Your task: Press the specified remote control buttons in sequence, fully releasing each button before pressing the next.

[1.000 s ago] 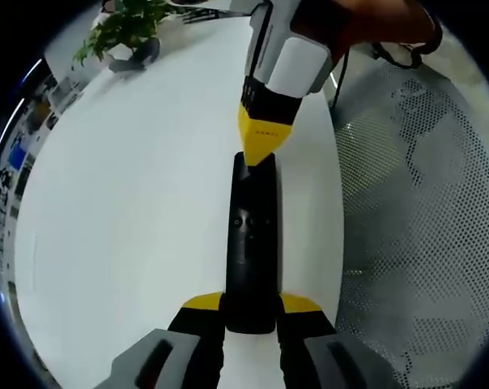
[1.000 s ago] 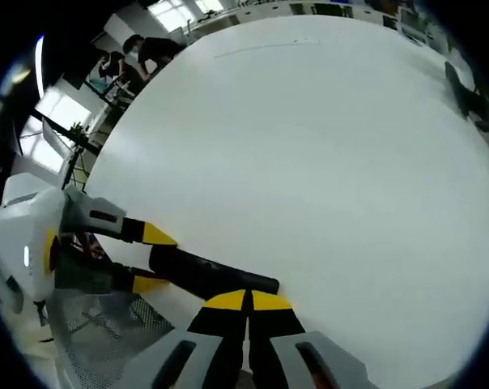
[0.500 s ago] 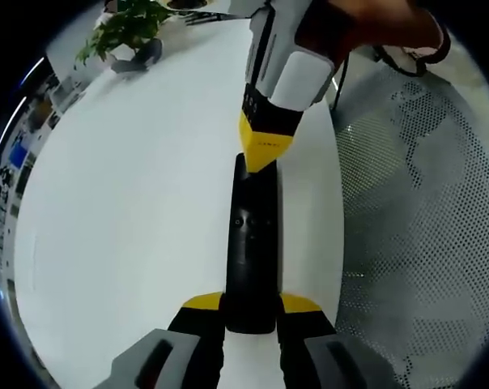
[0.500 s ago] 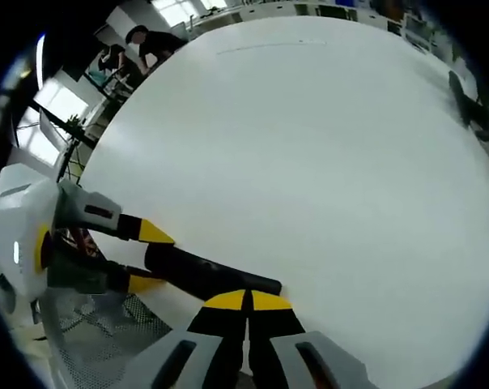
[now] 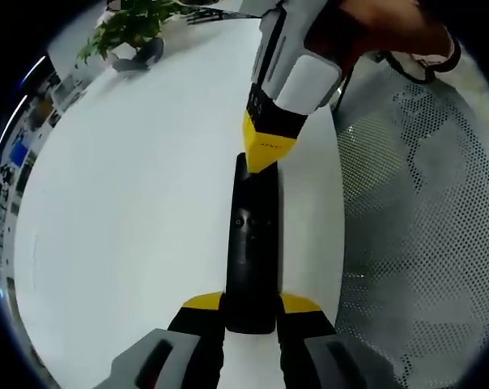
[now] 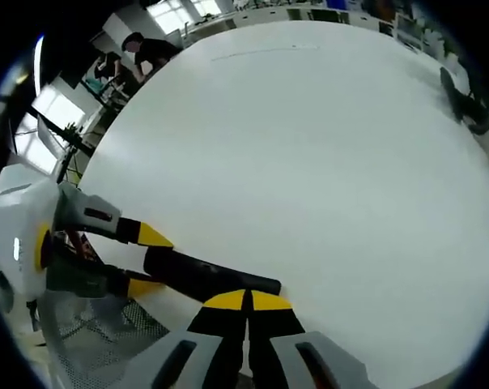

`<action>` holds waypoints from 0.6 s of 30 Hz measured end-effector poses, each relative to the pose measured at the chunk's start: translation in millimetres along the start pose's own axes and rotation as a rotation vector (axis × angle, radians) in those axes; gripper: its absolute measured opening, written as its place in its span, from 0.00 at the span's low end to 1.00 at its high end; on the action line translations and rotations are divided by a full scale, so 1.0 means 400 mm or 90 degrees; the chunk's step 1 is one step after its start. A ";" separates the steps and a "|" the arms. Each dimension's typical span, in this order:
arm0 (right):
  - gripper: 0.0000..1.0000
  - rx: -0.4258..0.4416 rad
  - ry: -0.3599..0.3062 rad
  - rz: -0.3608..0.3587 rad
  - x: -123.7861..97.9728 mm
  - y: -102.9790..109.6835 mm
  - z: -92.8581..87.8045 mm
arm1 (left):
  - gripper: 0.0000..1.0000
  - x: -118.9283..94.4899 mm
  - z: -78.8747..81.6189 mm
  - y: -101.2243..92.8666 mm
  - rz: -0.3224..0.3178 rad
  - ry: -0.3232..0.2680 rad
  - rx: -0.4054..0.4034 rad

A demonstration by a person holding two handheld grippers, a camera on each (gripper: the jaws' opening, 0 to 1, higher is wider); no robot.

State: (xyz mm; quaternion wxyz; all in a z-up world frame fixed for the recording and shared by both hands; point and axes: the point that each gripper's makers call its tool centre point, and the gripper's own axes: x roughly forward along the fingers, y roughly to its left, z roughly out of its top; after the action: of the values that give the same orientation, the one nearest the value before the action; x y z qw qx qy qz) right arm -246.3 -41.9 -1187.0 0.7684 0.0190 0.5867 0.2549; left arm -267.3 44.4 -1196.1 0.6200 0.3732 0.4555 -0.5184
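Steadying the remote control [image 5: 250,243] on the white table [image 5: 131,203], we keep the left gripper [image 5: 250,312] clamped on its near end, jaws on either side. Our right gripper [image 5: 267,150], jaws closed together into one yellow tip, sits at the remote's far end. We press straight down, then lift fully clear before the next button, without nudging the remote sideways.

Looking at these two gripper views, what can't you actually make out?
- Black slim remote control, left gripper view: button markings too small to read.
- Its far end: covered by the right hand-held gripper, so tip contact with a button is unclear.
- Its near end: hidden between the left hand-held gripper jaws.
- Green potted plant: cut off by the edge.
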 end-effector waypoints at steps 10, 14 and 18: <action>0.00 -0.004 -0.015 0.003 0.000 -0.001 0.004 | 0.24 0.001 -0.001 -0.002 0.005 0.005 -0.004; 0.00 0.002 -0.007 0.008 -0.003 0.000 0.004 | 0.24 0.001 -0.001 -0.002 0.003 0.012 0.001; 0.00 0.012 -0.005 0.014 -0.006 0.002 0.002 | 0.24 0.001 -0.001 -0.001 0.003 0.013 -0.001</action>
State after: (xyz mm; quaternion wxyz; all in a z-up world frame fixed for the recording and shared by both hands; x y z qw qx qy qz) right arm -246.4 -42.0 -1184.5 0.7675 0.0336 0.5861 0.2577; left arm -267.9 44.5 -1196.5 0.6168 0.3789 0.4617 -0.5127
